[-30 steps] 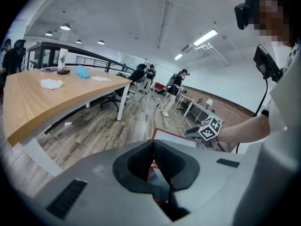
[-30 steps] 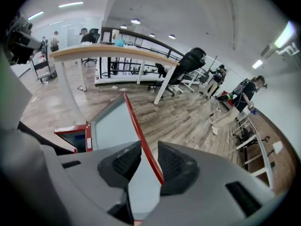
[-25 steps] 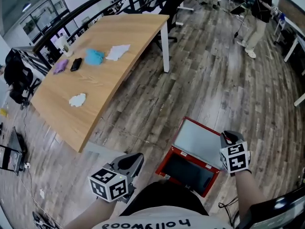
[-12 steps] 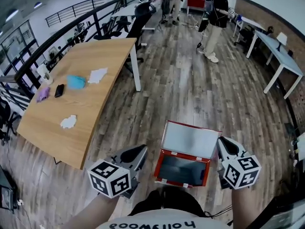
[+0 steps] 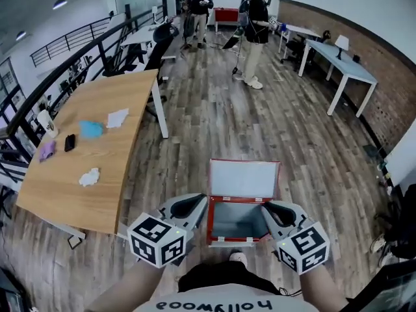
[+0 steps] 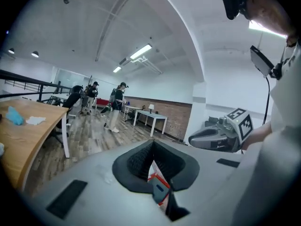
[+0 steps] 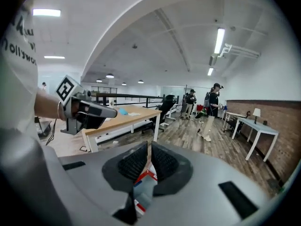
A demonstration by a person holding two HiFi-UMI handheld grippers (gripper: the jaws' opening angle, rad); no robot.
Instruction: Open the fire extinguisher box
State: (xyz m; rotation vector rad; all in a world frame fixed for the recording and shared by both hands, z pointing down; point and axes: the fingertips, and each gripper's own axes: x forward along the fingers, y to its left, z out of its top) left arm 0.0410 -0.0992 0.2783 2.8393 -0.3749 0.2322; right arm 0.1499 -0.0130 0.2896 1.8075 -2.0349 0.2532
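The red fire extinguisher box (image 5: pixel 210 225) lies on the wooden floor right in front of me. Its lid (image 5: pixel 244 179) is swung up and back, and the grey inside shows. My left gripper (image 5: pixel 197 204) hovers just left of the box, with its pad tips touching and nothing in them. My right gripper (image 5: pixel 269 208) hovers just right of the box. Its pads are nearly together, leaving a thin slit, and it holds nothing. In the left gripper view, the left gripper (image 6: pixel 153 144) shows a sliver of the box (image 6: pixel 158 193) below the pads. The right gripper (image 7: pixel 149 149) shows the box (image 7: pixel 142 186) the same way.
A long wooden table (image 5: pixel 91 194) with a few small items stands to the left, with a black railing behind it. Two people (image 5: pixel 256 18) stand far up the room. White desks (image 5: pixel 341 60) line the brick wall on the right.
The view has swung so the box now sits square in front of me. The right gripper has left the lid's right edge. Both grippers now flank the box body.
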